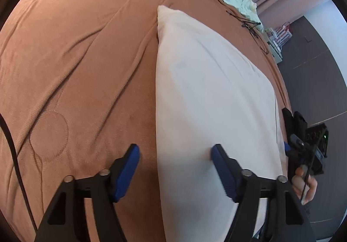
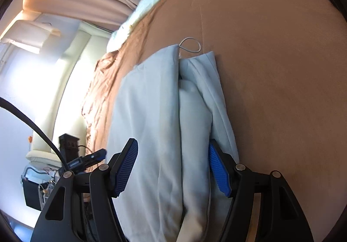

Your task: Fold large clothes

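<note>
Both claws stood released when inspected. Your left gripper (image 1: pixel 174 156) had its blue pads (image 1: pixel 128 171) parted astride the near left edge of the garment (image 1: pixel 208 94), one pad over the brown blanket (image 1: pixel 86 57), the other over the pale cloth, neither pressing on it. Your right gripper (image 2: pixel 173 159) likewise hung with jaws apart above the other end of the same garment (image 2: pixel 156 112), nothing clamped between them. That garment lay already folded lengthwise into a long, thick strip across the blanket, its layers stacked and a drawstring loop (image 2: pixel 189 45) poking out at the far end. You were handling soft, limp fabric, judged light to moderate in weight and bulky in its layers; it would sag and slide open if taken by one ply only. You would do best to pinch through the full stack at the near corners, one claw per side, so the layers travelled together. A black cable (image 1: pixel 251 25) lay further up the bed, well apart from the work.
</note>
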`<state>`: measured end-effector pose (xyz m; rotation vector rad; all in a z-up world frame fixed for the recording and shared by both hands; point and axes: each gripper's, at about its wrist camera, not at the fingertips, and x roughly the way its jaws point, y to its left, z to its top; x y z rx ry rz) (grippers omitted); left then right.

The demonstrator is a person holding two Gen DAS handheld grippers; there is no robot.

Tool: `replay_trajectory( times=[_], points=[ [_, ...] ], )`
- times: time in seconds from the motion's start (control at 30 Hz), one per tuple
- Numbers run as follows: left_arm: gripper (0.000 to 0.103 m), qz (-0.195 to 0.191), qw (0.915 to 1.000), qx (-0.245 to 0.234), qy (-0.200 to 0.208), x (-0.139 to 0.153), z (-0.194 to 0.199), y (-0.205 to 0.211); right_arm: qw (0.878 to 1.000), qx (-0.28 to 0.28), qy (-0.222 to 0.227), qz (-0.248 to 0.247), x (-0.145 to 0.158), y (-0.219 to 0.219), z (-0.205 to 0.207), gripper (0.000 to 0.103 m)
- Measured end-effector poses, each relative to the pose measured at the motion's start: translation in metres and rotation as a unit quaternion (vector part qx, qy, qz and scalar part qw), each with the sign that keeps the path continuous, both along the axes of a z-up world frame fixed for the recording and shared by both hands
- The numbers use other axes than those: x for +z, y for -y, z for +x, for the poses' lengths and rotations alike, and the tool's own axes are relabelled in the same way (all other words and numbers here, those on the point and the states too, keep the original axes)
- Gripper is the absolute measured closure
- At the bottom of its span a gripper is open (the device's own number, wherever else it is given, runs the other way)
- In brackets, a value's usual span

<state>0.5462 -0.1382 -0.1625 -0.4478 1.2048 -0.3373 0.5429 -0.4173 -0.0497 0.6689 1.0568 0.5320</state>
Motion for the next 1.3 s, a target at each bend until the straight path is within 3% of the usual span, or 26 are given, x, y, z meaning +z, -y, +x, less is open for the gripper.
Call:
replay_trajectory(
  times=[0.1,0.17,0.23,0.3,0.33,0.4,0.5,0.67,0.77,0.83,0.87,0.97,1.07,1.13,1.3],
  points=[
    [0.040,0.004,0.9999,0.006,0.007,-0.001,-0.002,0.002,1.000,0.014,-0.011,0.000,-0.005,-0.009,0.018,0.039],
    [0.046,0.008,0.9999,0.005,0.004,-0.004,-0.004,0.003,1.000,0.025,-0.016,0.000,-0.007,-0.021,0.034,0.040],
    [0.050,0.007,1.0000,0.005,0.002,-0.008,-0.003,0.002,0.999,0.036,-0.026,-0.002,-0.010,-0.025,0.048,0.047],
    [0.052,0.013,0.9999,0.003,0.009,-0.008,-0.003,0.003,0.998,0.036,-0.043,-0.019,-0.012,-0.028,0.061,0.064],
    [0.054,0.014,0.9998,0.001,0.012,-0.008,-0.003,0.004,0.998,0.035,-0.049,-0.028,-0.012,-0.029,0.066,0.067],
    [0.059,0.016,0.9998,0.001,0.013,-0.009,-0.003,0.005,0.998,0.035,-0.048,-0.035,-0.006,-0.030,0.071,0.086],
    [0.067,0.018,0.9997,0.001,0.016,-0.007,-0.004,0.006,0.996,0.036,-0.003,-0.080,0.023,-0.041,0.063,0.096],
    [0.072,0.023,0.9995,-0.003,0.023,-0.002,-0.009,0.009,0.984,0.036,0.076,-0.158,0.061,-0.058,0.041,0.098],
    [0.072,0.027,0.9992,-0.012,0.026,-0.001,-0.010,0.015,0.975,0.025,0.058,-0.212,0.050,-0.065,0.041,0.095],
    [0.072,0.038,0.9986,-0.020,0.030,-0.001,-0.011,0.021,0.973,0.011,0.033,-0.230,0.039,-0.072,0.050,0.084],
    [0.072,0.045,0.9982,-0.022,0.032,0.000,-0.011,0.023,0.974,0.003,0.022,-0.226,0.035,-0.070,0.052,0.070],
    [0.070,0.045,0.9983,-0.021,0.031,-0.001,-0.010,0.023,0.979,-0.014,0.008,-0.204,0.036,-0.061,0.047,0.061],
    [0.061,0.028,0.9993,-0.013,0.023,-0.003,-0.008,0.017,0.978,-0.021,0.004,-0.207,0.040,-0.053,0.038,0.039],
    [0.054,0.019,0.9996,-0.007,0.017,-0.006,-0.005,0.014,0.981,-0.018,-0.003,-0.191,0.037,-0.047,0.035,0.039],
    [0.053,0.003,0.9999,0.000,0.014,-0.009,0.003,0.013,0.990,-0.012,-0.038,-0.134,0.019,-0.017,0.040,0.039]
  ],
)
